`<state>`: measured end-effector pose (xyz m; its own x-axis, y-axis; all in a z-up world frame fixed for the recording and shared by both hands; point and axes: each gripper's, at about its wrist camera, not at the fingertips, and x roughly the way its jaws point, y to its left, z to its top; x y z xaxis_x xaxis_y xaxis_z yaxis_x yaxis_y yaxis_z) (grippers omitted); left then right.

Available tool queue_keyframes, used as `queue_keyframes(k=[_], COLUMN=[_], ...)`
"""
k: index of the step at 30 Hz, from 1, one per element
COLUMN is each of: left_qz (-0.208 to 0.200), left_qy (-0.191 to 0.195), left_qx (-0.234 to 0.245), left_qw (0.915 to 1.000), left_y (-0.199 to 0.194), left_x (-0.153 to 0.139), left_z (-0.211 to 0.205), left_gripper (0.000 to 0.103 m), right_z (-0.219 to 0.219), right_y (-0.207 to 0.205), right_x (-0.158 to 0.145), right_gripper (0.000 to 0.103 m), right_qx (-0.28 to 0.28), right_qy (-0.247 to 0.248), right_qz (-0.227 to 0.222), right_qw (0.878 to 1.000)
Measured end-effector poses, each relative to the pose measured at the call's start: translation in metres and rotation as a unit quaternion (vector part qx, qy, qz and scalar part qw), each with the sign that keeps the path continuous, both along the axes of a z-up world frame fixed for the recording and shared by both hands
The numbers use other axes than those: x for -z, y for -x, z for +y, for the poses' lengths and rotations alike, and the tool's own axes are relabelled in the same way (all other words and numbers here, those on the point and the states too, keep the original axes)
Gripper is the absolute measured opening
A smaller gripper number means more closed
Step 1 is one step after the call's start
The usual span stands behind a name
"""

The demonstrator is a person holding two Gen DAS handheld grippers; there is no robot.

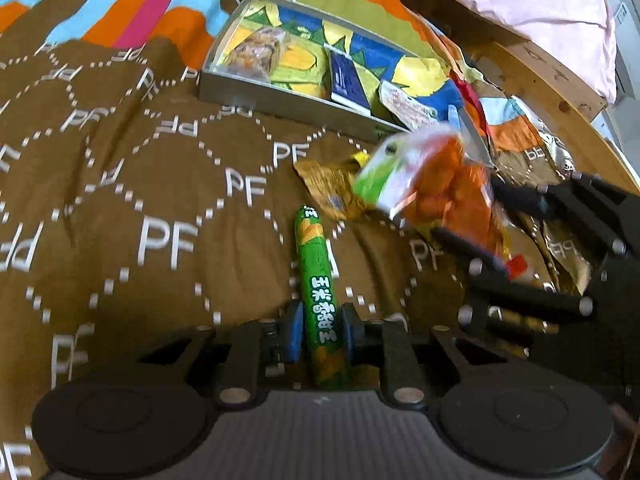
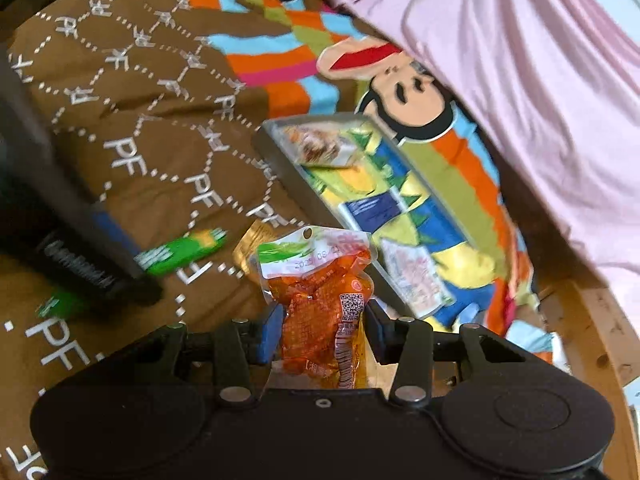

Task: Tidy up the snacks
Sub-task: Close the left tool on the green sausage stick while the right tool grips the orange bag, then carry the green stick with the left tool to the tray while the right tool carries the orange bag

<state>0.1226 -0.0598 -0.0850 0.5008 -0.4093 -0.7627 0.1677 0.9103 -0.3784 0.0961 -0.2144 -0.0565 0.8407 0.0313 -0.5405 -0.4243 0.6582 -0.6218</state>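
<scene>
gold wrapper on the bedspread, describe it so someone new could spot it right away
Start at the grey tray on the brown PF-printed bedspread. Just in front of its near wall lies the crumpled gold wrapper, beyond the green sausage stick. It is the only loose snack, held by neither tongs.
</scene>
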Motion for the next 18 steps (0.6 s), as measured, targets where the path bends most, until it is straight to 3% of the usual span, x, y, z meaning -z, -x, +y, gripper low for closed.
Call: queue_keyframes(k=[9,18], left_qz=[0.011,0.023], left_qy=[0.056,0.141], left_qx=[-0.026,-0.053], left_qw=[0.9980,0.9883], left_y=[0.005,0.001], left_x=[-0.004,-0.003], left_z=[0.012,0.023], left_gripper=[0.020,0.020], right_z=[0.001,0.001], right_y=[0.001,-0.006], right_x=[-0.001,0.004], right_gripper=[0.046,0.046], right_qx=[0.002,0.002], right_qy=[0.004,0.015], right_qz=[-0.030,-0.047], right_qw=[1.000,0.999])
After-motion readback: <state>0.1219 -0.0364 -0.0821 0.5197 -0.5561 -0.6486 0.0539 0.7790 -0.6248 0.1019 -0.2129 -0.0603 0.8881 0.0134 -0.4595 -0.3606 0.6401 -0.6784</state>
